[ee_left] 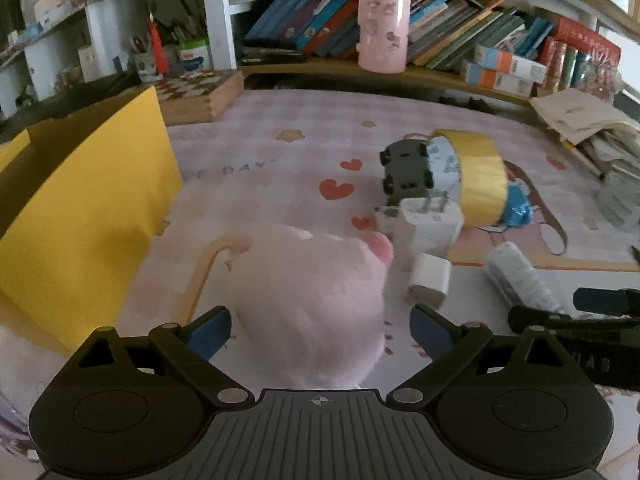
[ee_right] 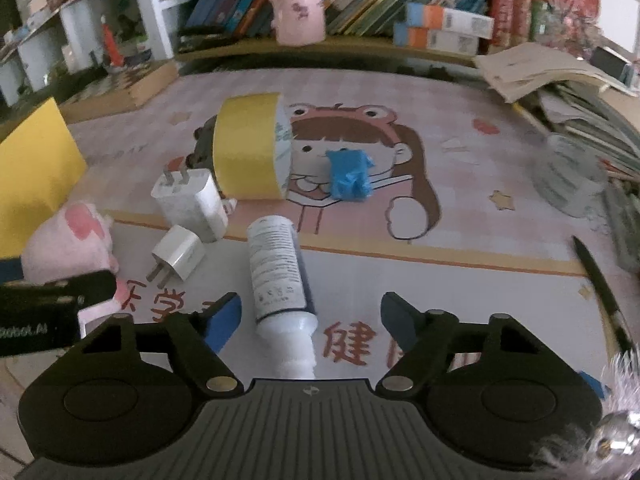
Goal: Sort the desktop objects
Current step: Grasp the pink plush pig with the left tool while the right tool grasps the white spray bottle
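Note:
A pink plush toy (ee_left: pixel 312 300) lies on the desk mat between the fingers of my left gripper (ee_left: pixel 320 332). The jaws stand wide, with a gap on each side of the toy. A white bottle (ee_right: pixel 278 264) with a printed label lies on its side, cap end toward me, between the fingers of my right gripper (ee_right: pixel 310 316). Neither blue pad touches the bottle. Beyond it lie a small white charger (ee_right: pixel 178 254), a large white charger (ee_right: pixel 192 204), a yellow tape roll (ee_right: pixel 248 148) and a crumpled blue wrapper (ee_right: pixel 350 174). A black toy car (ee_left: pixel 408 172) leans behind the tape roll.
A yellow box (ee_left: pixel 88 208) stands at the left of the mat. A black pen (ee_right: pixel 600 284) lies at the right. Stacked papers (ee_right: pixel 560 76) fill the right side. A pink cup (ee_left: pixel 384 28) and books sit on the back shelf, beside a wooden chess box (ee_left: pixel 200 96).

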